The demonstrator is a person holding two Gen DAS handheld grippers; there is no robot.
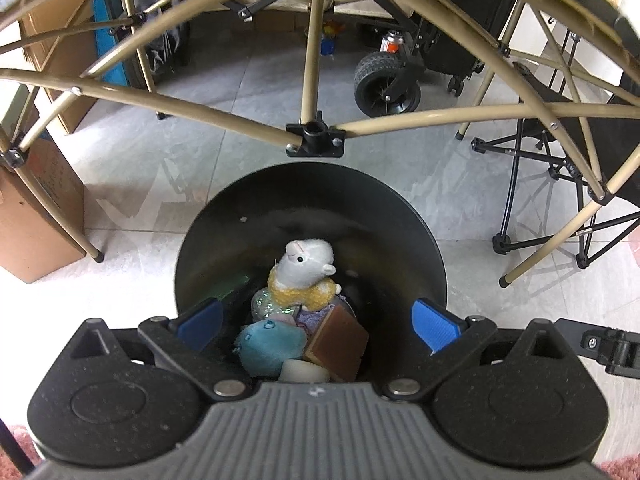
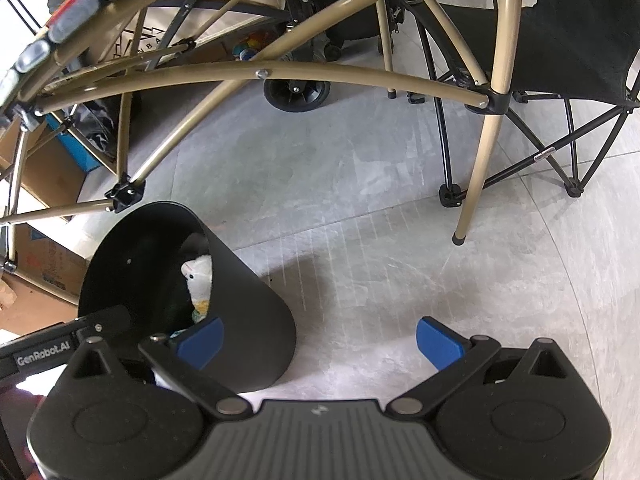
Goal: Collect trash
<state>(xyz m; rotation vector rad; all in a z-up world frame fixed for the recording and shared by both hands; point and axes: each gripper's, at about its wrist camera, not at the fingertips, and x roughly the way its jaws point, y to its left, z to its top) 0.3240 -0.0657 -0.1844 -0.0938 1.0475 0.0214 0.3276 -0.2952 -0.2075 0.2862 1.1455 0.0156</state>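
A black round bin (image 1: 224, 232) stands on the grey tile floor. Inside it lie a white and yellow plush animal (image 1: 306, 272), a blue plush (image 1: 272, 346), a brown block (image 1: 338, 342), a white cylinder (image 1: 304, 371) and a glittery ball (image 1: 269, 304). My left gripper (image 1: 318, 326) is open and empty, directly above the bin's mouth. My right gripper (image 2: 318, 344) is open and empty over bare floor, just right of the bin (image 2: 256, 304). The plush (image 2: 199, 276) peeks out there, and the left gripper's body (image 2: 60, 344) shows at the left edge.
Tan folding table legs (image 1: 316, 136) cross above and behind the bin. Cardboard boxes (image 1: 36, 216) stand to the left. A black folding chair (image 2: 560, 52) and a wagon wheel (image 1: 386, 84) stand behind. A pink rug edge (image 1: 624, 468) lies near me.
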